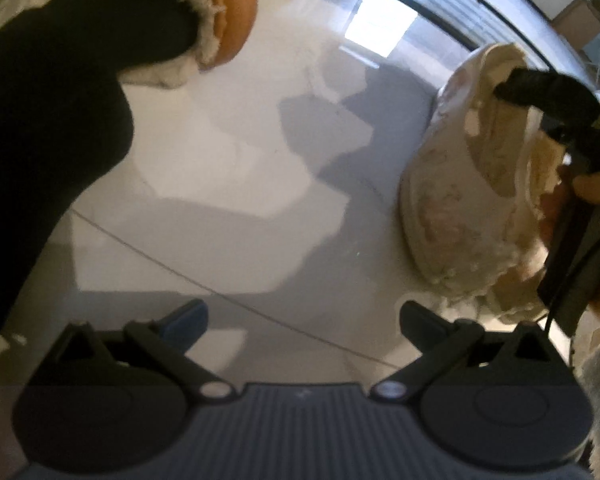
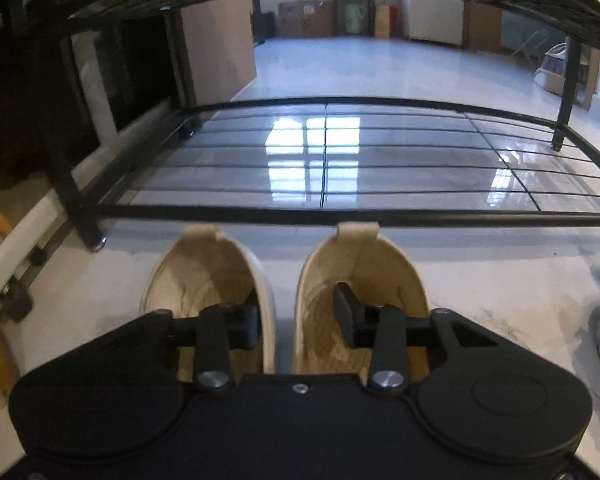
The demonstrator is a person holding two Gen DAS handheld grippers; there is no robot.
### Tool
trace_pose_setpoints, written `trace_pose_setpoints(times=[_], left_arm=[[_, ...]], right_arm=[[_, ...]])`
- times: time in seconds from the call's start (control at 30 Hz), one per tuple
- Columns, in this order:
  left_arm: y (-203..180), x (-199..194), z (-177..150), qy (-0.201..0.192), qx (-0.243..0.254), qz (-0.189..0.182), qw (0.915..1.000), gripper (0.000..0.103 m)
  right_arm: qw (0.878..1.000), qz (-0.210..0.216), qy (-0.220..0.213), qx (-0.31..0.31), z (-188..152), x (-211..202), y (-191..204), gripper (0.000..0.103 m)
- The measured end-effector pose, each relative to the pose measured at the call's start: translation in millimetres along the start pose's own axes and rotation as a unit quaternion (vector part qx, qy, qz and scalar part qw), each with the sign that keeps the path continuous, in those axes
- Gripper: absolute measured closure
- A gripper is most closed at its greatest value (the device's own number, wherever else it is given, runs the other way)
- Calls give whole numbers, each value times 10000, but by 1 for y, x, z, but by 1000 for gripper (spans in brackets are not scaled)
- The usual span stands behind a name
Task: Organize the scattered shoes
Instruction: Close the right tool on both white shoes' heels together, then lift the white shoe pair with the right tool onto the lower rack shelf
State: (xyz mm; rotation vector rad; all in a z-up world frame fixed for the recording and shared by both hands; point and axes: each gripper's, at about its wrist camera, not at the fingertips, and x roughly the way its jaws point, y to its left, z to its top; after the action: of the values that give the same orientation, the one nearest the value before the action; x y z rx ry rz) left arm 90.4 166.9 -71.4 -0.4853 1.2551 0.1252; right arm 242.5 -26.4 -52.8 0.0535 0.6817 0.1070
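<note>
Glossy white tile floor under me, black wire shoe rack (image 2: 340, 160) ahead. Pair of cream slip-on shoes (image 2: 284, 292) side by side just before rack's lowest shelf, heels toward rack. My right gripper (image 2: 296, 320) pinches both inner walls together, one finger (image 2: 252, 322) inside each shoe. My left gripper (image 1: 302, 322) gapes over bare floor, nothing between fingers.

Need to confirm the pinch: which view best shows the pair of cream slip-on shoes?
The right wrist view: the pair of cream slip-on shoes sits side by side, the right gripper pinching their inner walls. The left wrist view shows them side-on, blurred, partly hidden behind that gripper.
</note>
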Motion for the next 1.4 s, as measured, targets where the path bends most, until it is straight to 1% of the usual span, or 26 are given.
trace_pose_setpoints(times=[0.07,0.13,0.2,0.4,0.47,0.53,0.6,0.67,0.73,0.77,0.87,1.03,1.13,1.23,1.33,1.4], left_arm=[[4,3,1,58,-102,-47,9999,1],[6,2,1,30,-137,-82,9999,1],[6,0,1,-46,-85,-61,9999,1],[5,-9,-1,-353,118,195,9991,1],[3,-14,-2,-511,221,295,9980,1],[0,-17,-4,-570,322,348,9973,1],[-2,-18,-6,-607,419,390,9965,1],[-3,-17,-8,-559,401,321,9971,1],[-3,-17,-10,-521,365,262,9976,1],[-2,-18,-10,-524,359,256,9977,1],[0,-21,-8,-568,283,250,9977,1],[4,-21,-4,-585,124,201,9980,1],[11,-24,-3,-607,4,188,9980,1],[15,-25,-2,-530,-186,73,9984,1],[16,-27,-2,-545,-168,42,9984,1],[17,-27,-2,-544,-189,56,9983,1]], right_arm=[[9999,-8,-91,-109,-1,2,6,94],[9996,-79,-213,-156,-2,0,12,94],[9988,-114,-450,-152,-5,-7,19,94],[9916,111,-1269,-215,-8,-43,39,94],[9875,166,-1551,-226,-2,-55,45,94],[9846,225,-1718,-236,7,-60,49,94],[9830,344,-1786,-266,20,-58,53,94],[9826,435,-1779,-295,34,-50,59,94],[9825,447,-1784,-298,55,-34,69,94],[9823,443,-1796,-294,61,-29,71,94],[9807,325,-1908,-288,96,1,88,94],[9793,13,-1987,-378,133,47,115,94],[9771,-175,-2064,-481,145,69,129,94],[9782,-230,-2012,-467,147,90,135,94],[9799,-334,-1930,-382,148,107,135,94],[9805,-364,-1903,-332,147,111,134,94]])
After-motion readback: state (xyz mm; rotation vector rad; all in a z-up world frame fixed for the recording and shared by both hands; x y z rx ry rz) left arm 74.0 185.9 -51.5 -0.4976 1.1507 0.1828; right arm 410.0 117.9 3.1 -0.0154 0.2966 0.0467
